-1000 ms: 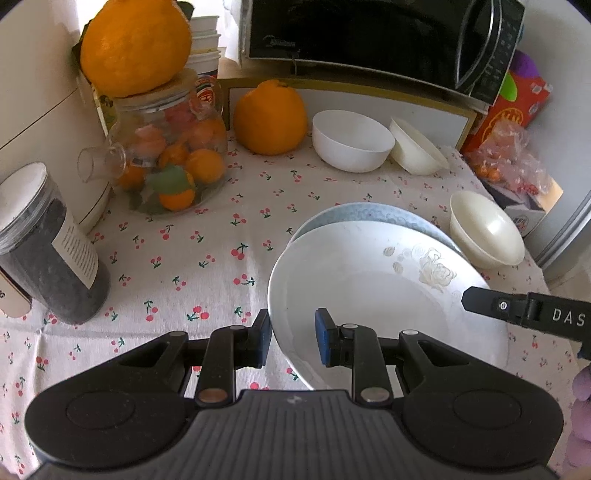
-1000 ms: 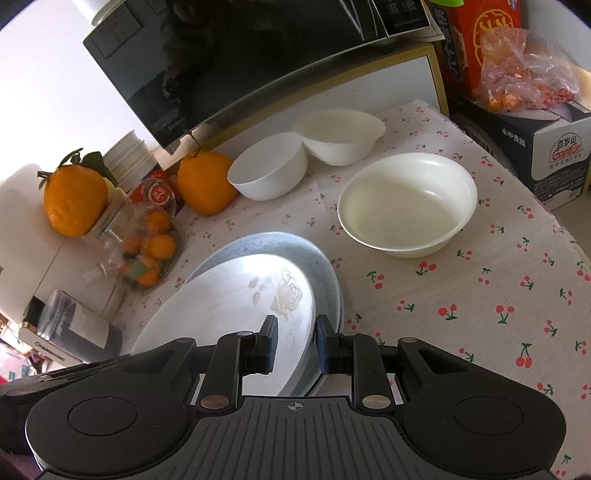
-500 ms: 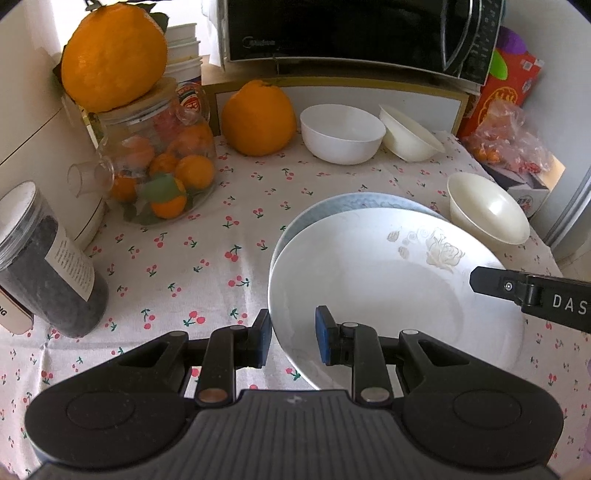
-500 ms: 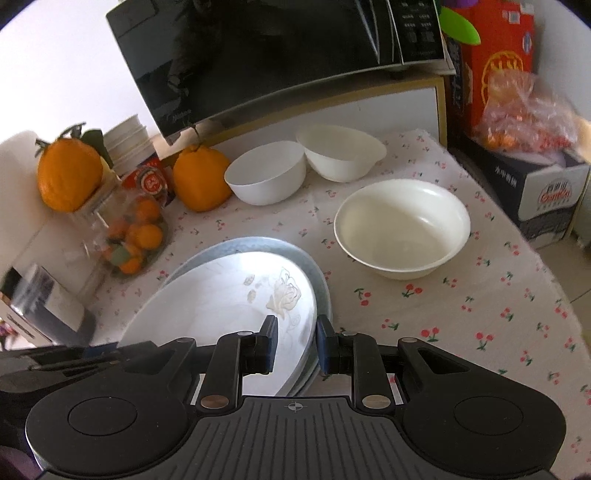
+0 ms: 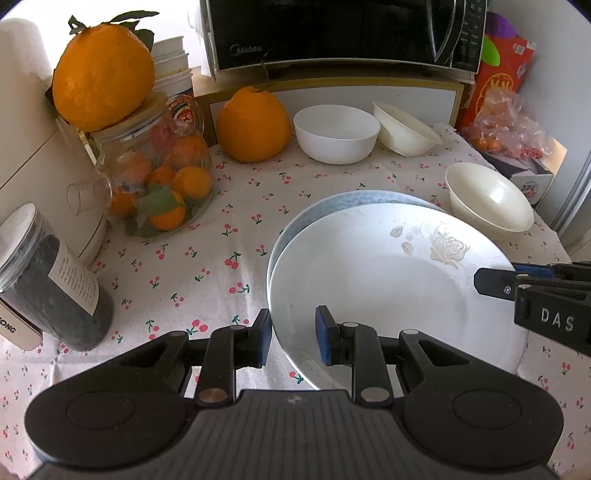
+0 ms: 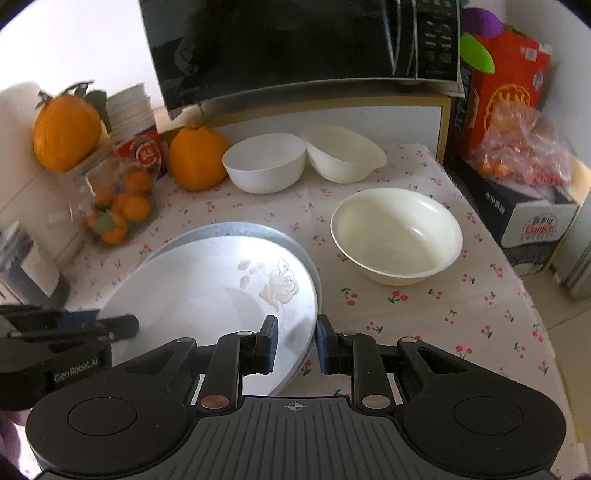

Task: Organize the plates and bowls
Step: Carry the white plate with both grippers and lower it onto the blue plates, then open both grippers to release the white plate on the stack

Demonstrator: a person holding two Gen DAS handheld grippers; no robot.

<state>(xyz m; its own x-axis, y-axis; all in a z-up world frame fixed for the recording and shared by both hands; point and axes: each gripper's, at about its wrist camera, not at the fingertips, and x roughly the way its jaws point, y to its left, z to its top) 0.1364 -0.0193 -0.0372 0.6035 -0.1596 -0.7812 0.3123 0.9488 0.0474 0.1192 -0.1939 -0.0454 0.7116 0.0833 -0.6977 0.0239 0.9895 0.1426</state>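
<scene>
A: The scene is a cramped kitchen corner: a table under a white cloth printed with red cherries [image 5: 221, 258], a black microwave oven [image 5: 332, 33] at the far edge, a glass jar of small oranges [image 5: 155, 184] at the far left.

B: And the plates?

A: The white round plate with a pale rose motif [image 5: 388, 288] sits over a blue-rimmed round plate [image 5: 354, 197], whose rim shows only along the far edge. Whether the two touch cannot be told.

B: Who holds the upper one?

A: Both. The left gripper [image 5: 291, 341] is clenched on its near-left rim, the right gripper [image 6: 295, 343] on its right rim, one pad above and one below. The plate's face lies roughly flat between them, so both hands are equally close.

B: What does the next move depend on?

A: Probably on centring it: the lower plate lies just far of the upper one. Three bowls wait beyond — a white round bowl [image 5: 336, 133], a tilted cream bowl [image 5: 404, 129] touching it, and a cream bowl [image 6: 397, 236] near the right.
</scene>
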